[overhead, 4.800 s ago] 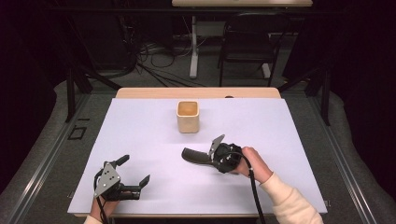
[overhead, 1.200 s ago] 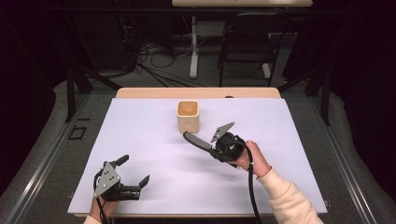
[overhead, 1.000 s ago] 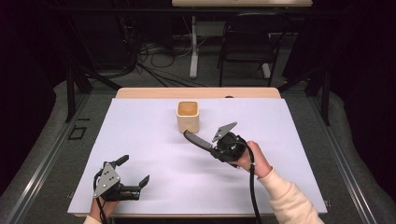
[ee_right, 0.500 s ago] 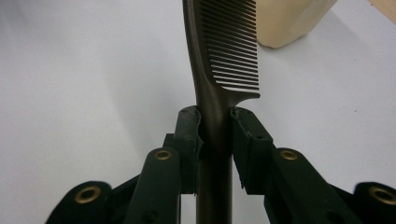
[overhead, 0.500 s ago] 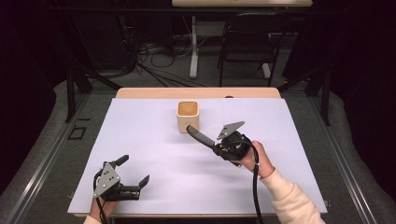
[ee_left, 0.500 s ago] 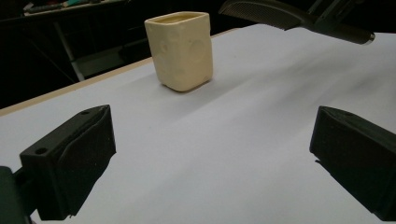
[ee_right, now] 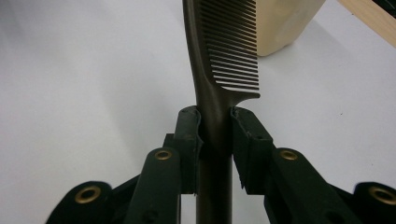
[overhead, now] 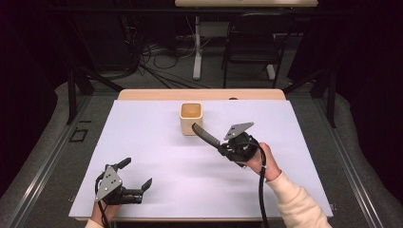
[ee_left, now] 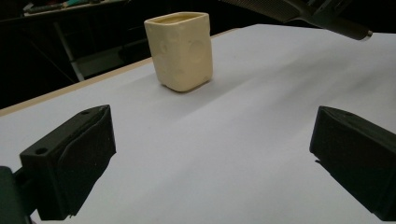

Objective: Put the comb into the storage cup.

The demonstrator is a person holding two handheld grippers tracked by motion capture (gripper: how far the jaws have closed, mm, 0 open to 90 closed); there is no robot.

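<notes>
Item: dark brown plastic comb (ee_right: pixel 219 70) with fine teeth and a slim handle
Location of item: lifted off the table, tip at the front wall of the cup, toward 12 o'clock on the white sheet
Carrier: right gripper (overhead: pixel 227 147), jaws narrowed and clamped on the comb's handle just below the teeth; teeth point away from the hand, toward the cup
Receptacle: cream ceramic cup with squared sides and rounded corners (overhead: pixel 191 117), upright, standing at 12 o'clock on the sheet; what is inside cannot be told
Idle tool: left gripper (overhead: pixel 134 183), at 7 o'clock, low at the near edge of the sheet, jaws wide with nothing between them, well apart from the cup
Surface: white paper sheet over a light wooden table (overhead: pixel 142 142)
Done: comb picked up and brought to the cup, judged from how it is held
Left to do: likely raise the tip over the rim, drop the comb in, release
Progress: roughly halfway, by judgement
</notes>
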